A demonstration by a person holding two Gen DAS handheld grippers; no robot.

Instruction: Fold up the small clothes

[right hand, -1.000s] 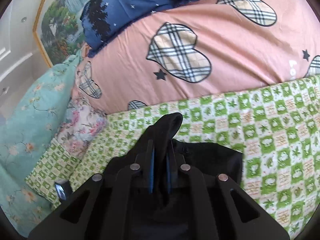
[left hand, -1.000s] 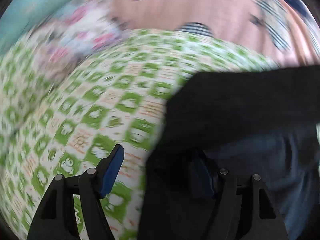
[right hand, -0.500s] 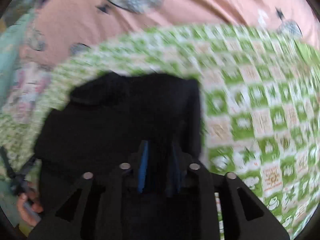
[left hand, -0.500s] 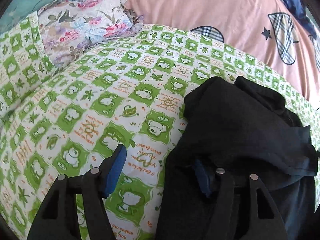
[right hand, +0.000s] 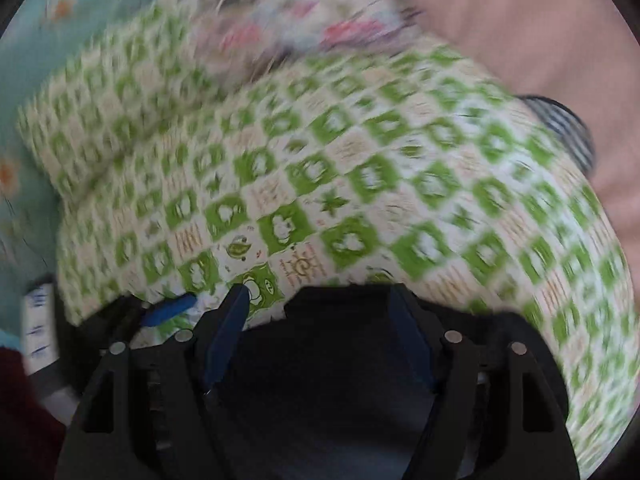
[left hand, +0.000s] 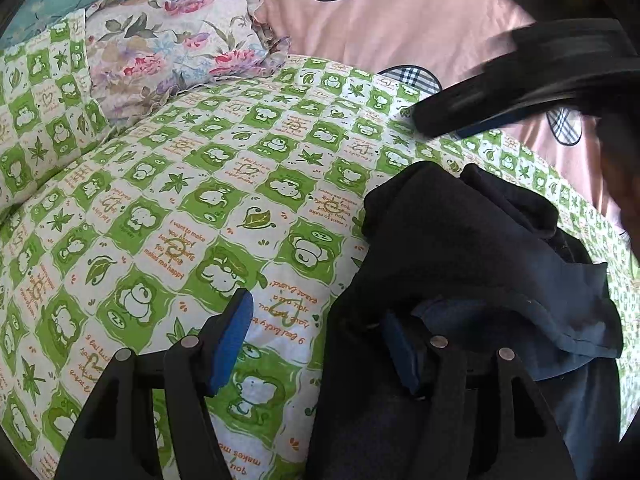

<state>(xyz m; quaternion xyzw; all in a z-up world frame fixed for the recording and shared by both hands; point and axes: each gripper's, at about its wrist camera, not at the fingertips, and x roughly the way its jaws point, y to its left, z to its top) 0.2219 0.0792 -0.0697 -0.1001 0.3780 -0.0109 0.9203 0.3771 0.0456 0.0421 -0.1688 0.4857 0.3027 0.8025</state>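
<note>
sheet (left hand: 224, 184) | print: "I want to make you happy"

The left hand-held gripper (left hand: 316, 340) points steeply downward, jaws parted. The right hand-held gripper (right hand: 316, 340), blurred in both views, also tilts down; its jaws have just been opening, with dark cloth between them.

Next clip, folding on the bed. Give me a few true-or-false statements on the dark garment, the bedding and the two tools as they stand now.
1. The dark garment lies on a green checked sheet. True.
2. The right tool is clamped shut on the garment. False: its jaws stand apart, having just been opening.
3. A floral pillow lies at the sheet's far left. True.
4. The left tool is closed on nothing. False: it is open, one finger over the sheet, the other at the garment's edge.
</note>
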